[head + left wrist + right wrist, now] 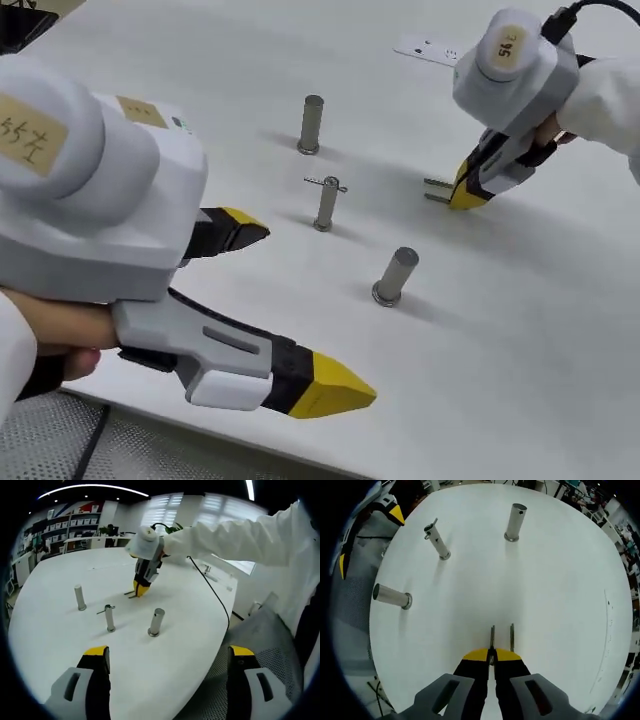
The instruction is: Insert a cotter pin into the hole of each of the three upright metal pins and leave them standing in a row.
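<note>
Three metal pins stand upright in a row on the white tabletop, one with its cotter pin fitted.
Nearest, the left gripper hovers at the tabletop's near edge, jaws spread wide and holding nothing. Beyond it runs the row, where the middle pin carries the fitted cotter pin through the hole near its top. Right of the row, the right gripper tips down to the tabletop, jaws closed on a loose cotter pin. A thin metal leg lies parallel just beside it; whether it belongs to the same pin I cannot tell.
</note>
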`<state>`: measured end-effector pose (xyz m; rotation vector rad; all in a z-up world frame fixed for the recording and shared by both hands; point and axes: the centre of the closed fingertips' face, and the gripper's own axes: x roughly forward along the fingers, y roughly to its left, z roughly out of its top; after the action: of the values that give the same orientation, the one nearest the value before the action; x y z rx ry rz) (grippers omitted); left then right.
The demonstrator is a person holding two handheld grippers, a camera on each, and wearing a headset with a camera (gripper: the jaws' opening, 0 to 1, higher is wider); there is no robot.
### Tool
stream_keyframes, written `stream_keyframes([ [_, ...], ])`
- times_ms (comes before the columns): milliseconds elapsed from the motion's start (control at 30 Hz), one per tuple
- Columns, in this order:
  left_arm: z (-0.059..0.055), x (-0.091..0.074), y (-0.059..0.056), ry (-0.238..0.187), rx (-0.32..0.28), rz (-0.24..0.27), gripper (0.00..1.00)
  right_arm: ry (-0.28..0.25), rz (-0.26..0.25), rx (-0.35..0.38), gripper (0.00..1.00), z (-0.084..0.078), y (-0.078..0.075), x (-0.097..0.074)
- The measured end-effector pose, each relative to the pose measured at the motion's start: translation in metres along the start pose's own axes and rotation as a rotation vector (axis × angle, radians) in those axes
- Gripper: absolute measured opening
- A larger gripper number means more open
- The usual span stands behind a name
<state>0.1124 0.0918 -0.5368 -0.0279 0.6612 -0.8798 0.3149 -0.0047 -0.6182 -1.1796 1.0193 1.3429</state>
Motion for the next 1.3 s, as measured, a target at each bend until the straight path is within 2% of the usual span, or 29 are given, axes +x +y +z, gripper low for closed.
stream_keyframes([
  [67,0.004,0.002,-0.007,-0.022,-0.016,-0.012,0.97,0.005,-0.002,-0.030,0.00,0.000,-0.001,0.000],
  [100,0.006,0.002,-0.007,-0.040,-0.038,-0.017,0.97,0.008,-0.007,-0.022,0.00,0.001,-0.002,0.001],
  [167,0.007,0.000,-0.006,-0.044,-0.039,-0.013,0.97,0.015,-0.018,-0.007,0.00,0.000,0.002,0.000],
  [233,0.007,0.000,-0.007,-0.040,-0.030,-0.014,0.96,0.030,-0.037,-0.031,0.00,0.000,0.000,0.000],
  [300,0.008,0.000,-0.009,-0.038,-0.025,-0.015,0.96,0.046,-0.050,-0.050,0.00,0.001,0.006,-0.002],
  [400,0.011,0.001,-0.014,-0.037,-0.017,-0.017,0.96,0.052,-0.046,-0.053,0.00,0.001,-0.003,-0.001],
  [533,0.011,0.001,-0.011,-0.036,-0.020,-0.017,0.95,0.025,-0.033,-0.007,0.00,0.000,-0.002,-0.002],
  [700,0.003,-0.002,-0.001,-0.037,-0.041,-0.009,0.93,0.018,-0.040,-0.012,0.00,0.001,0.002,-0.001],
  [800,0.003,-0.004,0.002,-0.043,-0.048,-0.004,0.92,0.017,-0.015,-0.022,0.00,-0.001,0.006,-0.001],
  [867,0.004,-0.006,0.005,-0.043,-0.049,-0.001,0.91,0.020,-0.019,-0.020,0.00,-0.005,0.006,-0.004],
  [1000,0.004,-0.007,0.009,-0.037,-0.042,0.000,0.90,-0.021,-0.034,0.006,0.00,-0.005,0.008,-0.015],
  [1100,0.008,-0.006,0.011,-0.043,-0.041,-0.005,0.90,-0.051,-0.069,-0.012,0.00,-0.003,0.017,-0.030],
  [1133,0.009,-0.006,0.011,-0.046,-0.039,-0.006,0.89,-0.061,-0.080,-0.021,0.00,-0.004,0.010,-0.029],
  [1167,0.011,-0.006,0.011,-0.048,-0.035,-0.011,0.88,-0.072,-0.087,-0.026,0.00,-0.003,0.010,-0.032],
  [1300,0.017,-0.003,0.014,-0.053,-0.041,-0.018,0.84,-0.146,-0.132,-0.034,0.00,0.006,0.021,-0.045],
])
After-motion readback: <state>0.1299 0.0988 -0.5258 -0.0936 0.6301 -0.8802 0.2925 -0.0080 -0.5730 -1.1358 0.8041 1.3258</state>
